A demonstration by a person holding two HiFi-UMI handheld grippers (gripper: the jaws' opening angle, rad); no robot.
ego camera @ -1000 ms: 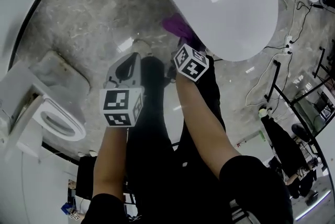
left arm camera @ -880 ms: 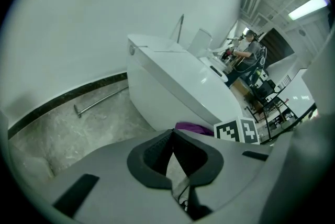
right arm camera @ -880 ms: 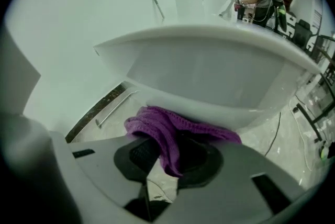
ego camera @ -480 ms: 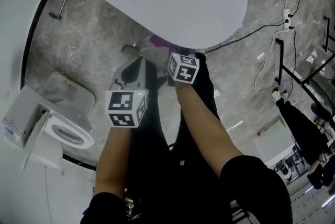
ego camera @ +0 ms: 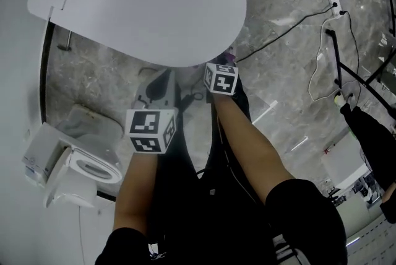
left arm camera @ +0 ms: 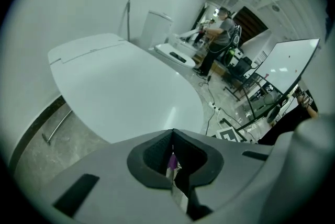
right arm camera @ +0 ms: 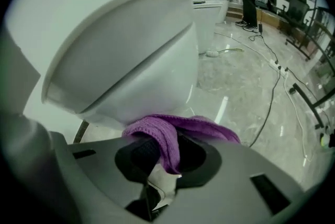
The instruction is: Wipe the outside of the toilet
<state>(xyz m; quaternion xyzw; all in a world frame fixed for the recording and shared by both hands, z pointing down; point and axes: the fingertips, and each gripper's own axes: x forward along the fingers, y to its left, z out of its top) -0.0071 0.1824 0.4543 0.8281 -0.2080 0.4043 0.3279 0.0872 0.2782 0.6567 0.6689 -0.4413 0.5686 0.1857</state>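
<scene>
Right claw (right arm camera: 157,154) grips the purple cloth (right arm camera: 175,134) against the toilet (right arm camera: 131,60) bowl's underside; left claw (left arm camera: 171,161) hangs clenched, empty, beside it. Cloth's pinched by one fold, so a hard rub could drag it loose.

We read no text, brand or number anywhere; the cubes (ego camera: 150,130) on the left gripper (left arm camera: 172,139) and right gripper (right arm camera: 159,152) carry only black-and-white square markers.
</scene>
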